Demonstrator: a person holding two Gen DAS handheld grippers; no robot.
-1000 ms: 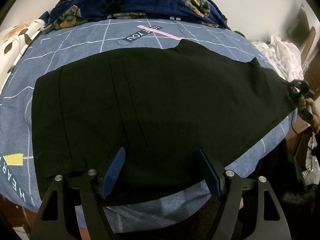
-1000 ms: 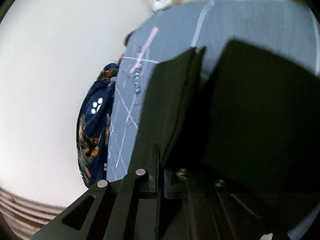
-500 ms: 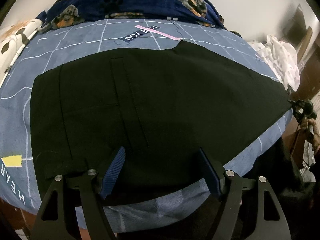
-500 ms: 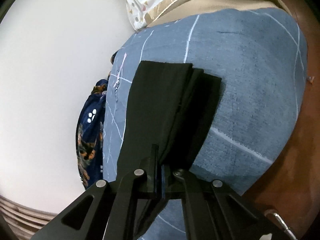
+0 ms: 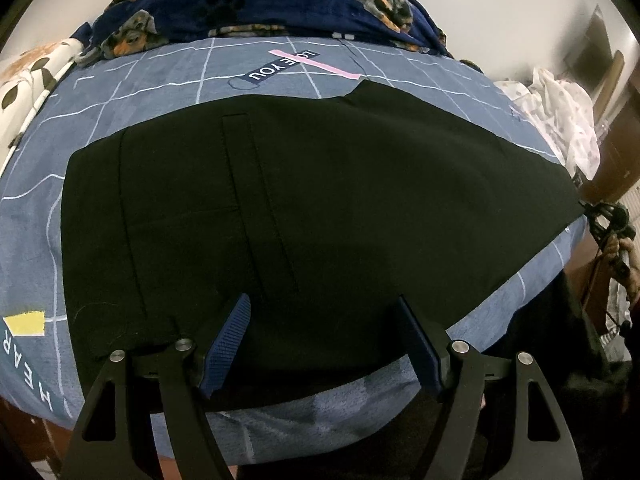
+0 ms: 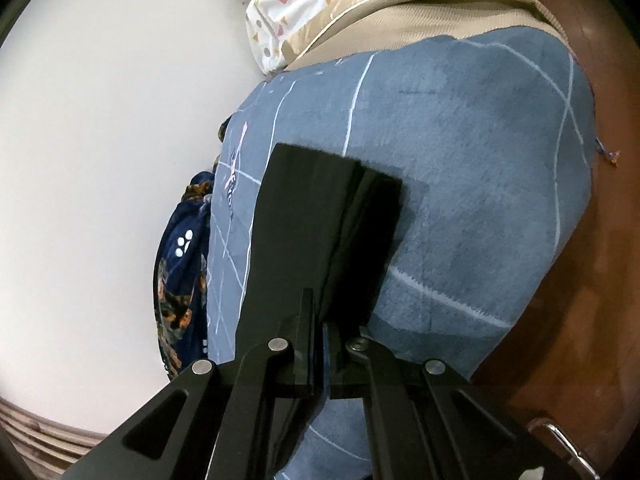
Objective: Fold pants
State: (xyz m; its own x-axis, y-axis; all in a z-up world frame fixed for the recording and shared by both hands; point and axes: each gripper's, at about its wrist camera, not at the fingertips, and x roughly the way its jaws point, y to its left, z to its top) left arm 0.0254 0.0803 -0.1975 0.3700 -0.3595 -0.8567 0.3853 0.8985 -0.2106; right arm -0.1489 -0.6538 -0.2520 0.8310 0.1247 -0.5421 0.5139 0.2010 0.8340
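Left wrist view
Pants: the black pants (image 5: 320,208) are lying flat across the blue grid-patterned bedsheet (image 5: 140,92), the waistband end toward the left of the frame and the legs tapering toward the sheet's right edge.
Left gripper: the left gripper (image 5: 322,340) is hovering over the near edge of the pants, its jaws standing spread wide with nothing pinched; the blue ribbed pads (image 5: 230,340) are showing clear of the cloth.
Beyond the pants: a navy dog-print blanket (image 5: 260,4) is bunching along the sheet's far side, next to a white wall (image 5: 500,12).
Right of the pants: the right gripper (image 5: 606,220) is sitting at the tip of the pants' leg end, gripped by a person's hand (image 5: 630,256); a white patterned cloth (image 5: 560,120) is heaped just past the sheet's right edge.

Right wrist view
Right gripper: the right gripper (image 6: 318,320) is pressing its jaws together on the leg end of the pants (image 6: 304,220), pinching the stacked black layers.
Pants: the narrow black strip is running away from the jaws along the bedsheet (image 6: 460,160).
Past the pants: a beige edge with a white patterned pillow (image 6: 304,4) is lying at the sheet's far end; brown wood (image 6: 600,280) is bordering the sheet on the right.
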